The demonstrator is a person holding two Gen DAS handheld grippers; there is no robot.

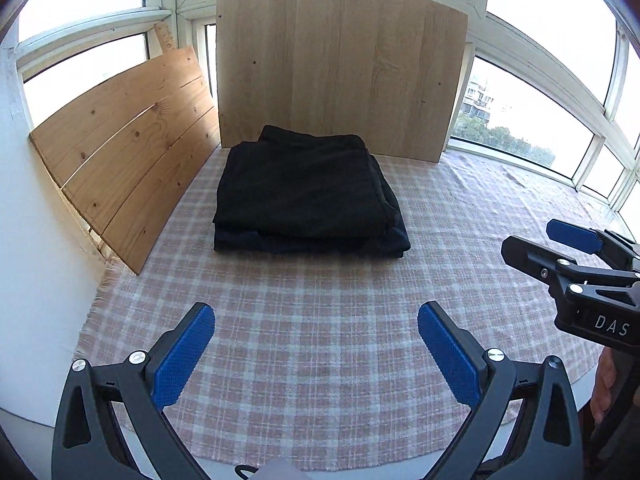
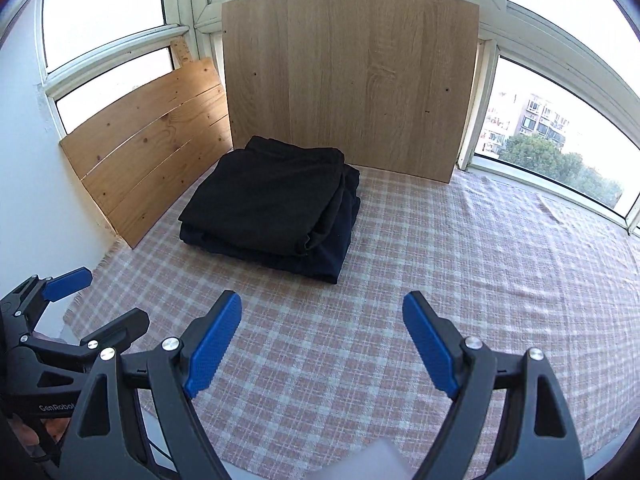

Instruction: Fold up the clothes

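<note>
A stack of folded black clothes (image 1: 308,196) lies on the pink checked cloth (image 1: 320,320) near the back boards; it also shows in the right wrist view (image 2: 272,208). My left gripper (image 1: 316,320) is open and empty, held above the cloth well in front of the stack. My right gripper (image 2: 322,312) is open and empty, in front of and right of the stack. The right gripper also shows at the right edge of the left wrist view (image 1: 552,244), and the left gripper at the lower left of the right wrist view (image 2: 100,296).
A light wooden board (image 1: 340,68) stands upright behind the stack. A slatted pine board (image 1: 124,156) leans at the left against the white wall (image 1: 36,280). Windows (image 1: 520,120) ring the back and right. The cloth's fringed edge (image 1: 92,308) is at the left.
</note>
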